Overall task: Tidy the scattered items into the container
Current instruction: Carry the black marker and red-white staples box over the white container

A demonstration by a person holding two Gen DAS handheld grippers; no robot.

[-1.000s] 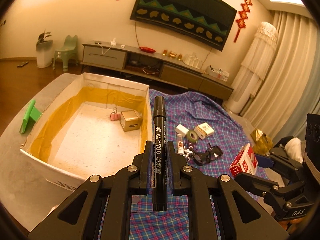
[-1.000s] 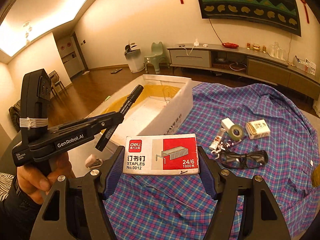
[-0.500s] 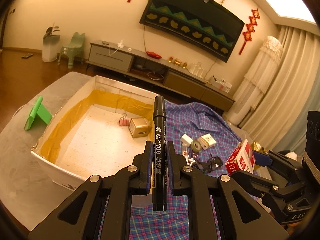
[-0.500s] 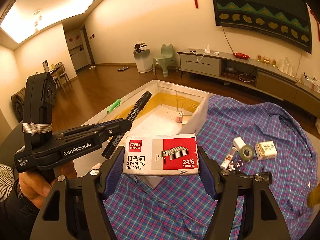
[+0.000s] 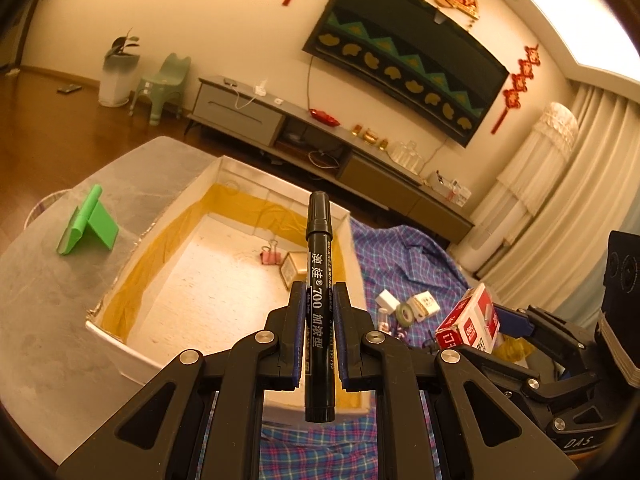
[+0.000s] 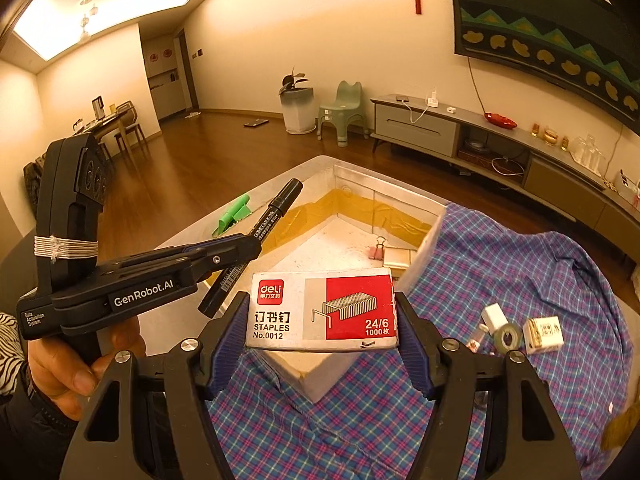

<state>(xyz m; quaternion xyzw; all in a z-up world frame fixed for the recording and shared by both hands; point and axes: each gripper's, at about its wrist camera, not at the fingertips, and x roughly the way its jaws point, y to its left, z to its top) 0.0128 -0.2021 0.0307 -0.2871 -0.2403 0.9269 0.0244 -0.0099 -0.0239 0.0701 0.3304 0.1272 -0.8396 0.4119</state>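
Over on the left of the bench (image 5: 36, 320) a green stand (image 5: 86, 222) sat by itself, next to the white container (image 5: 120, 350) with its yellow-lined walls, which already had a pink binder clip (image 5: 269, 257) and a small tan box (image 5: 292, 274) inside. The left gripper (image 5: 319, 300) had its jaws clamped on a black marker (image 5: 318, 280), cap pointing forward, up over the container's near end. Further right, the right gripper (image 6: 322, 322) had its jaws squeezed on the staples box (image 6: 322, 308) above the container's corner. A tape roll (image 6: 507, 336) and a small white box (image 6: 544, 334) lay on the plaid shirt (image 6: 520, 272).
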